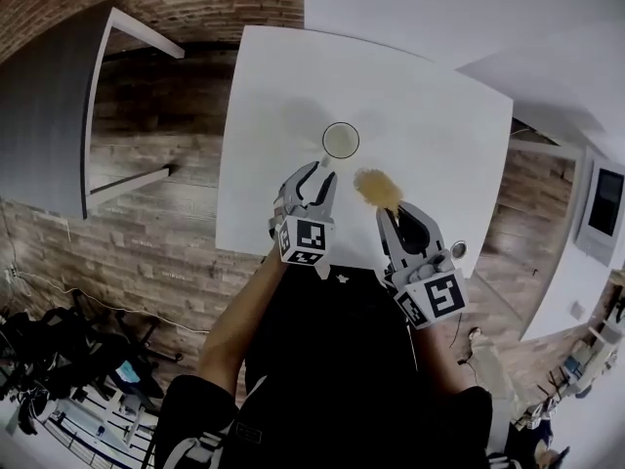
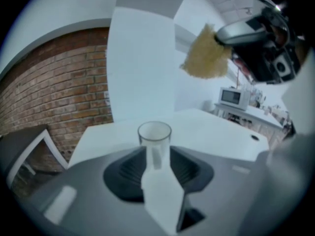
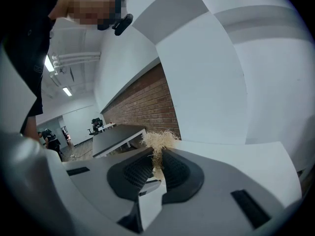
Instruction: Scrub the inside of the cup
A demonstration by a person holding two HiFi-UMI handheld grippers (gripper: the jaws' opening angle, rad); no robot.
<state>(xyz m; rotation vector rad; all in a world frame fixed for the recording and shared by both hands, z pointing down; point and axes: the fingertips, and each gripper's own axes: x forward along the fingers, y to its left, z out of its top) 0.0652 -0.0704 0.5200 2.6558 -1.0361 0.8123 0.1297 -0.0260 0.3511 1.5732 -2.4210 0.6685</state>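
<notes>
You are holding the left claw (image 1: pixel 312 172) wide open over the white worktop (image 1: pixel 420 86), and its pads are pressing on nothing. The cup (image 1: pixel 341 141) is standing upright on the worktop just past that claw's tips, a little toward your right, and it is not touching either jaw. In the left gripper view the cup (image 2: pixel 154 136) is sitting straight ahead along the line of the left claw (image 2: pixel 157 157), clear glass with its round mouth showing, beyond the dark ribbed pads and not between them. Your right claw (image 1: pixel 395 213) is pinching a yellowish, fibrous scrubber (image 1: pixel 376 186). You are holding it in the air near the cup, to the cup's right and nearer to you, outside the rim and not inside the cup. In the right gripper view the jaws of the right claw (image 3: pixel 156 168) are standing nearly together with a strand of the scrubber (image 3: pixel 158 142) squeezed between the pads and a frayed tuft sticking out past the tips. The left gripper view is also catching the right claw (image 2: pixel 256 43) high at the right, with the scrubber (image 2: pixel 204 55) hanging from it above the worktop (image 2: pixel 216 127). A microwave (image 2: pixel 235 97) is standing on a counter far behind, and a grey table (image 1: pixel 49 115) is standing beside the brick wall, well apart from the worktop.
</notes>
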